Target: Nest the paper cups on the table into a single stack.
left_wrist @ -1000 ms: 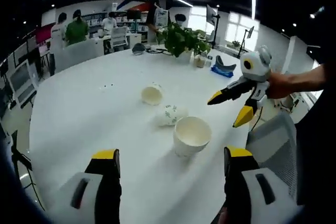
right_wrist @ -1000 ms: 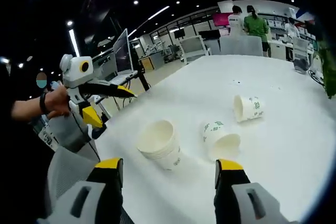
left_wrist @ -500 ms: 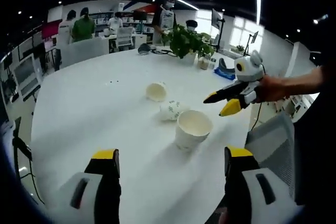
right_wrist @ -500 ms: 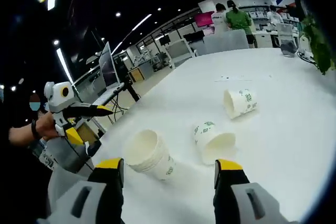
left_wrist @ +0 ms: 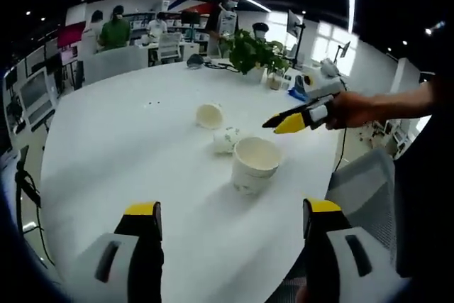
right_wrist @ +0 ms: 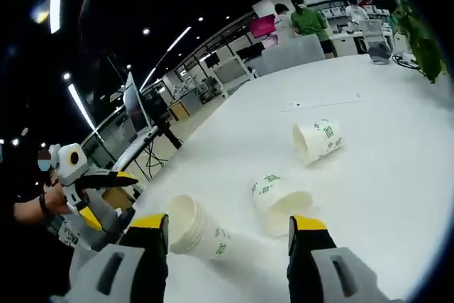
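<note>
An upright stack of white paper cups (left_wrist: pixel 254 164) stands on the round white table (left_wrist: pixel 120 147). Two single cups lie on their sides behind it, one close (left_wrist: pixel 225 138) and one farther (left_wrist: pixel 210 115). My left gripper (left_wrist: pixel 233 208) is open and empty, short of the stack. My right gripper (left_wrist: pixel 278 123), held by a hand, reaches in from the right just above the stack. In the right gripper view the right gripper (right_wrist: pixel 227 223) is open, with the stack (right_wrist: pixel 193 228) between its jaws' line, both lying cups (right_wrist: pixel 277 193) (right_wrist: pixel 316 140) beyond, and the left gripper (right_wrist: pixel 110 196) at the left.
A potted plant (left_wrist: pixel 259 51) and small items stand at the table's far side. A grey chair (left_wrist: pixel 362 182) sits at the near right edge. People and desks are far behind. A monitor on a stand (right_wrist: pixel 135 101) is off the table's left.
The right gripper has swung in over the table and now sits just above the stack. Both views have shifted with the hands. The cups have not moved.
</note>
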### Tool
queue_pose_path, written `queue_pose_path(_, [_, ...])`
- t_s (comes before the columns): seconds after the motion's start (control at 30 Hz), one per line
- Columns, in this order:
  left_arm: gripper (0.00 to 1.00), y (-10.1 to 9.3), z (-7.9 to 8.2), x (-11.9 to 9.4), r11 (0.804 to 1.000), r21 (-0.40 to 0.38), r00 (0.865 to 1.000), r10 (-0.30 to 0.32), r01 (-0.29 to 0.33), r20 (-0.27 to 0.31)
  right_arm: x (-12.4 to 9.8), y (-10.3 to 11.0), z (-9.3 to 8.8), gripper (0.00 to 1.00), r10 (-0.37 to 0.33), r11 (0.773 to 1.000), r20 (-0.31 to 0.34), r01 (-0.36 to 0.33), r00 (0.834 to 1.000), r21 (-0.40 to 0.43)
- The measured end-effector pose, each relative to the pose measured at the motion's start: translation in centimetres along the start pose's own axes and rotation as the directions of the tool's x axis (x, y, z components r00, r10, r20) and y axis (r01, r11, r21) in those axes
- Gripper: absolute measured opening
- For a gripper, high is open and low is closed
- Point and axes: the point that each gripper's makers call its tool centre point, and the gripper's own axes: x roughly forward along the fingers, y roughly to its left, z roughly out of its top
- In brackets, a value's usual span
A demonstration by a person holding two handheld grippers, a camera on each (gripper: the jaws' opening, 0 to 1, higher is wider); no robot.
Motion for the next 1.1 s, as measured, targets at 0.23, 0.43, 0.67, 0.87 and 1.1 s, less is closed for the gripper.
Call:
queue_pose_path(0.23, [0.79,0.0,-0.6,-0.3,1.000,-0.015,1.000,0.006,-0.006,0.000,1.2,-1.5,0.8,0.68,-0.003,0.998,-0.010,0.003,1.000,0.060])
queue_pose_path(0.43, [0.79,-0.4,-0.7,-0.6,1.000,-0.014,1.000,-0.002,0.002,0.003,2.7,-2.8,0.6,0.68,0.007,0.993,-0.026,-0.004,1.000,0.114])
queue_pose_path(0.67, [0.78,0.1,-1.0,-1.1,1.000,-0.021,1.000,0.008,-0.008,0.007,4.4,-3.5,0.5,0.67,0.013,0.981,-0.032,-0.007,0.999,0.193])
queue_pose_path(0.87, [0.78,0.2,-0.8,-1.8,0.999,-0.031,1.000,0.023,-0.022,0.015,5.6,-2.9,0.6,0.62,0.021,0.969,-0.016,-0.017,1.000,0.246])
queue_pose_path(1.1, [0.77,0.5,-1.1,-2.2,0.999,-0.042,0.999,0.033,-0.032,0.018,7.0,-3.1,0.7,0.58,0.005,0.949,0.007,-0.008,1.000,0.314])
